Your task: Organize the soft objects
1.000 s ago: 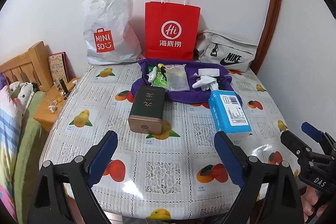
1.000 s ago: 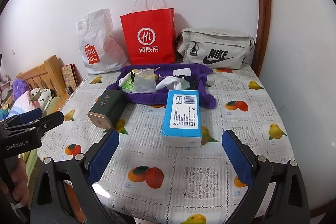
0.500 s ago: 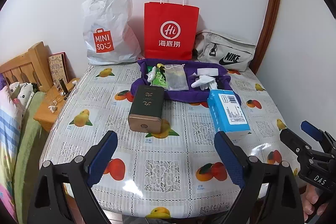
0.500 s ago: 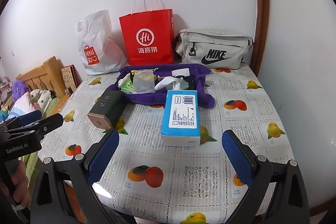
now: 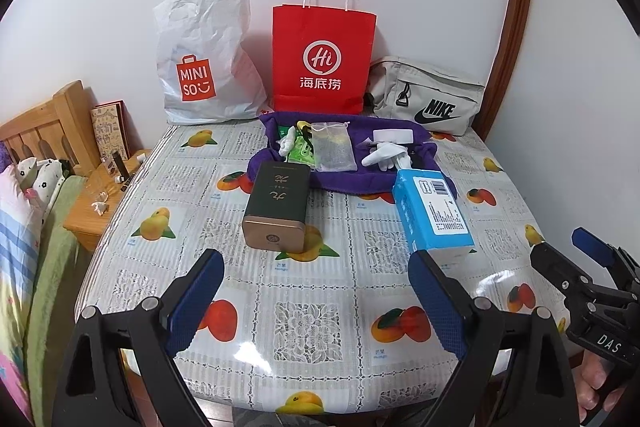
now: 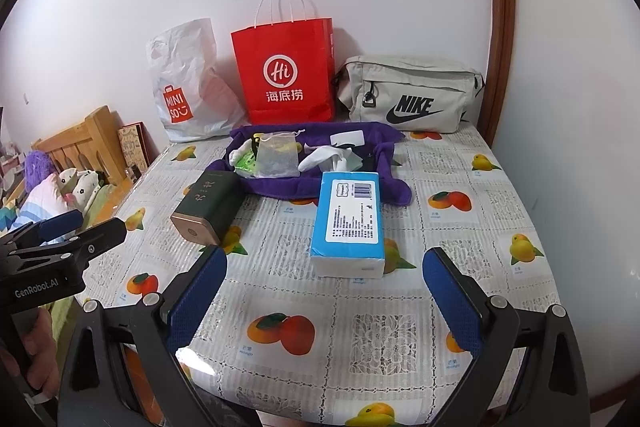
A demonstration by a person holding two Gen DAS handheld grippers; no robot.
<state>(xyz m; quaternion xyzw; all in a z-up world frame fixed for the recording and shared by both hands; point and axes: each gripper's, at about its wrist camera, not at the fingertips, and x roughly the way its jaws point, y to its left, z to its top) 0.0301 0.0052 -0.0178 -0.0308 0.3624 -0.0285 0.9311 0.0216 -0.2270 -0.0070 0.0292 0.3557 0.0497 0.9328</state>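
Observation:
A purple cloth [image 5: 344, 183] [image 6: 280, 185] lies at the table's back with small items on it: a clear drawstring pouch [image 5: 332, 147] [image 6: 278, 155], a white glove [image 5: 384, 155] [image 6: 324, 157] and a green packet [image 5: 302, 155]. A blue tissue pack [image 5: 434, 213] [image 6: 348, 223] lies in front of it on the right. A dark green tin [image 5: 278, 207] [image 6: 206, 205] lies on the left. My left gripper [image 5: 316, 301] is open and empty above the front edge. My right gripper [image 6: 326, 301] is open and empty, just short of the tissue pack.
A white Miniso bag [image 5: 204, 63], a red paper bag [image 5: 322, 61] and a grey Nike bag [image 5: 428, 99] stand against the back wall. The table [image 5: 312, 315] has a fruit-print cover. A bed and wooden nightstand [image 5: 92, 207] are on the left.
Both grippers have stayed open and nearly still; the views have shifted only slightly.

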